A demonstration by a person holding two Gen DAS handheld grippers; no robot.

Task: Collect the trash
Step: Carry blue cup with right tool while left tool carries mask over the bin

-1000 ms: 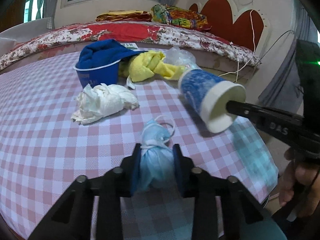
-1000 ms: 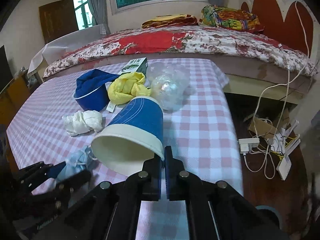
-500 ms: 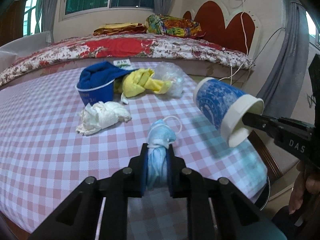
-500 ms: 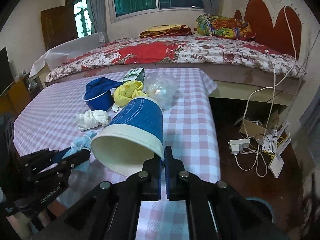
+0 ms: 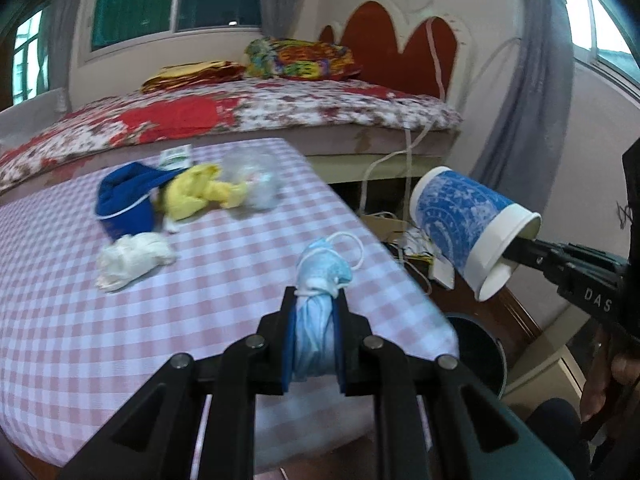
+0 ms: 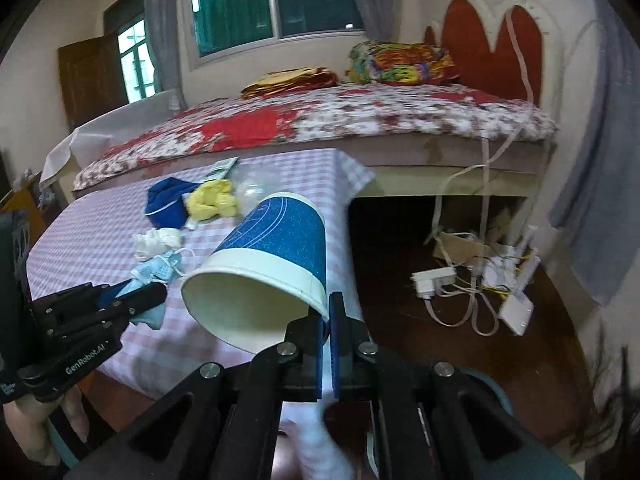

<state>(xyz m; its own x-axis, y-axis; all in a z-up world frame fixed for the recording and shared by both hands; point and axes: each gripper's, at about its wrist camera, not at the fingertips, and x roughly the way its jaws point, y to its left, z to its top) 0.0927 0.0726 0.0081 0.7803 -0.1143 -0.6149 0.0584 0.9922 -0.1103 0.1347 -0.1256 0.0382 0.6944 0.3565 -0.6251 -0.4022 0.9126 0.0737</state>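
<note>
Risk lay in the thin rim hold: the right gripper [image 6: 328,336] pinched only the blue-and-white paper cup's [image 6: 276,256] lip beyond the checked table's [image 5: 168,320] right edge, the left gripper [image 5: 314,344] squeezed a crumpled pale-blue face mask [image 5: 320,276]; either could slip before the dark bin [image 5: 480,344].

The lower end of the rolled face mask [image 5: 316,336] is hidden between the left gripper's [image 5: 314,312] pads, and in the right wrist view the same gripper covers its middle. The rim of the paper cup [image 6: 268,268] vanishes where the right gripper [image 6: 329,316] pinches it. The dark bin [image 5: 478,354] beside the table is half covered by the tablecloth corner [image 5: 424,320] and gripper frame. Print on the small green carton [image 5: 175,157] is too small to read. The clear plastic bag [image 5: 256,184] is motion-blurred. The hand [image 6: 36,424] holding the left gripper is cut off by the picture's edge.
</note>
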